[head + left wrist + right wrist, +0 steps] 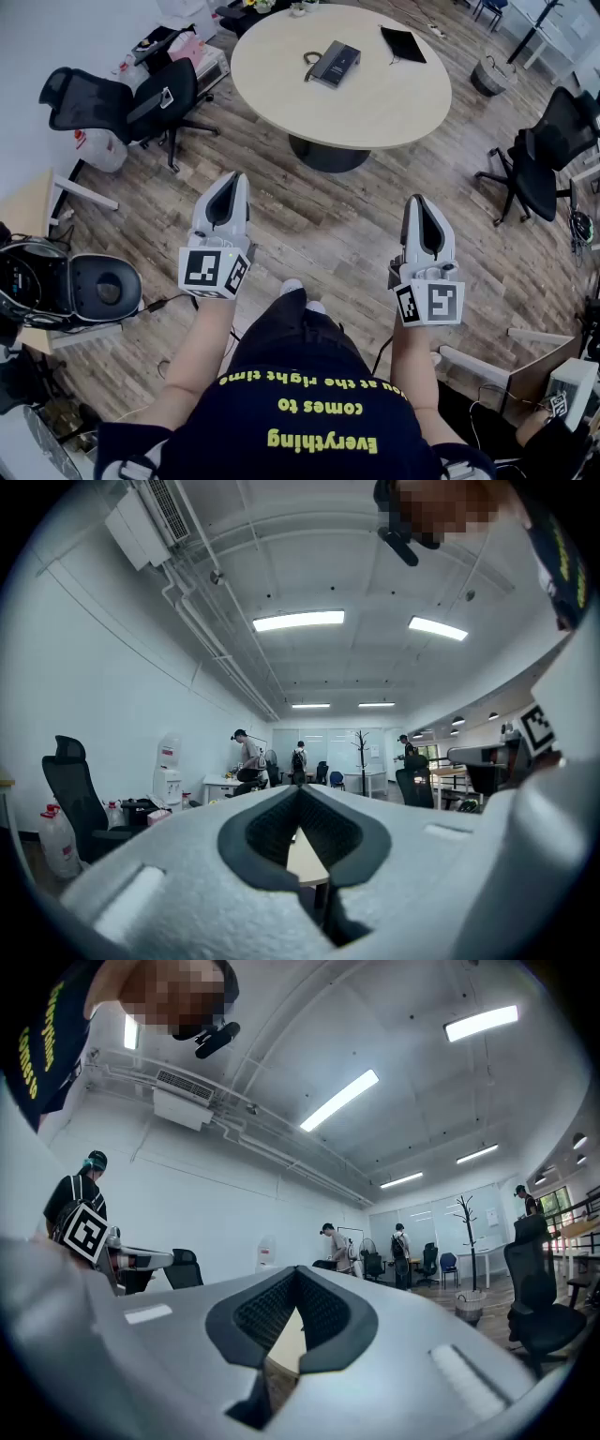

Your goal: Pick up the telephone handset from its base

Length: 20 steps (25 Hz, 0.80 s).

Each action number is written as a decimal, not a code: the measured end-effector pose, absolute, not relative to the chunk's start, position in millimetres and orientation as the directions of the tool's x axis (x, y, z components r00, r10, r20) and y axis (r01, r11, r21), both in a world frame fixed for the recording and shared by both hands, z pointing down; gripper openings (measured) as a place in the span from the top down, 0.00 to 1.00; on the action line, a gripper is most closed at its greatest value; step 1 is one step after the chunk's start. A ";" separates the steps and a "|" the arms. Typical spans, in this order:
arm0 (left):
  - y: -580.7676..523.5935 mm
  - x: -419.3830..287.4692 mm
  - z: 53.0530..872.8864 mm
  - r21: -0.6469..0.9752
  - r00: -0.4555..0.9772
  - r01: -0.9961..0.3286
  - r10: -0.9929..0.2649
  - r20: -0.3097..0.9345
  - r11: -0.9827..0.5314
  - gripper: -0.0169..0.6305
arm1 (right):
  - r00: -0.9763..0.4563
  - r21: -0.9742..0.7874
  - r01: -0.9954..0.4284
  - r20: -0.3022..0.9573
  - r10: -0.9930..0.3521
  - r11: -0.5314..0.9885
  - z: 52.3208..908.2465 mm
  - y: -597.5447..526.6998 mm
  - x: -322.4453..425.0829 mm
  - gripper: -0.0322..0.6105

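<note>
Wood-grain floor (309, 220) fills the head view, and a round pale worktop (394, 103) stands at the far side of it. The telephone base (343, 60) sits on that worktop, left of its middle, with the handset (324, 67) lying in its cradle. A flat black folder (403, 43) lies near it, towards the worktop's far edge. The left tool (232, 180) and the right tool (418, 201) are held out level side by side over the floor, both well short of the worktop and well apart from the handset. A black office chair (141, 98) stands left of the worktop, another (544, 159) to its right, and a basket (489, 75) stands on the floor beyond.

From the left gripper view, the left tool (300, 791) is closed narrow with nothing between its jaws; only a sliver of the worktop (305, 855) shows through the notch behind the tips. A water dispenser (169, 772) and a coat stand (361, 750) stand far off.

From the right gripper view, the right tool (298, 1271) is likewise closed and empty, with the worktop's edge (281, 1340) seen through its notch. The coat stand (466, 1232) and the basket (469, 1305) show to the right.
</note>
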<state>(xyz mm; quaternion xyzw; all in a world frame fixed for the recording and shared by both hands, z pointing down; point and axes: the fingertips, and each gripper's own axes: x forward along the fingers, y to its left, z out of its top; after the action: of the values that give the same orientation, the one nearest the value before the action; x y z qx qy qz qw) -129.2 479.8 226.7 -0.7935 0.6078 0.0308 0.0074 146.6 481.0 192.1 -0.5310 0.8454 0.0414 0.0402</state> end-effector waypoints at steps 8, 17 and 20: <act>470.4 -145.3 227.9 0.029 0.262 -0.964 -0.964 -0.045 -0.263 0.97 | -0.447 -0.001 -0.893 -0.094 -0.889 0.449 195.5 472.3 133.4 0.93; 444.6 -175.1 225.5 0.040 0.260 -0.964 -0.964 -0.062 -0.262 0.97 | -0.434 -0.008 -0.900 -0.093 -0.896 0.436 193.8 449.4 106.5 0.90; 434.9 -179.0 224.6 0.041 0.280 -0.958 -0.958 -0.068 -0.283 0.97 | -0.426 -0.003 -0.904 -0.098 -0.899 0.428 191.8 444.3 100.1 0.88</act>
<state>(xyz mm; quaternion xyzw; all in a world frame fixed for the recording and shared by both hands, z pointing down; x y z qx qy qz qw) -179.0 434.9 224.6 -0.8000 0.5987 0.0394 0.0038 100.1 444.3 191.8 -0.5341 0.8440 0.0249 0.0426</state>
